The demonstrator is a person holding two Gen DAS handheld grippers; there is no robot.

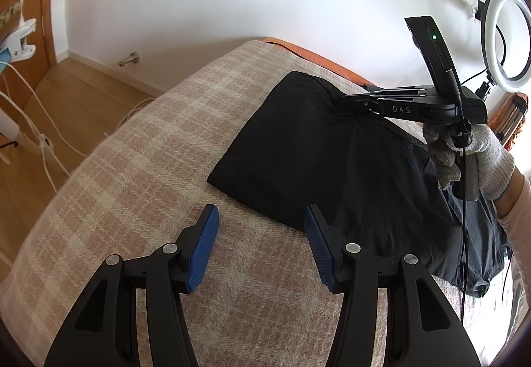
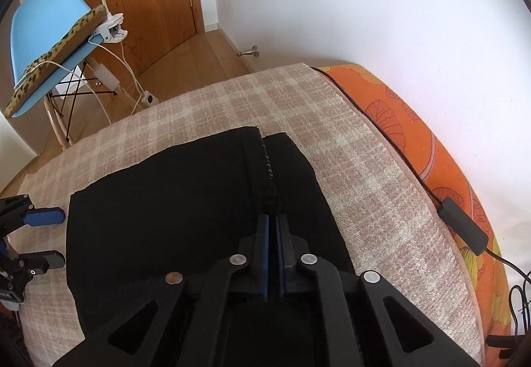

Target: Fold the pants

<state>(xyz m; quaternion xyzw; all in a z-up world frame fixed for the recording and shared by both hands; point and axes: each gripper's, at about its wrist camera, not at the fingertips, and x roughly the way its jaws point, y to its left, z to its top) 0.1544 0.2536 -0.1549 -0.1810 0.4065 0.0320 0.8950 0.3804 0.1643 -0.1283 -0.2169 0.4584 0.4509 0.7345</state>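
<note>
Black pants lie partly folded on a beige plaid blanket. My left gripper is open and empty, just above the blanket at the near edge of the pants. My right gripper is shut on a fold of the pants near their far edge. In the left wrist view the right gripper pinches the cloth at the far side and lifts it slightly. The left gripper shows open at the left edge of the right wrist view, next to the pants.
An orange patterned sheet with a black cable and adapter runs along the wall side. A blue chair and white cords stand on the wood floor. A ring light stands at the right.
</note>
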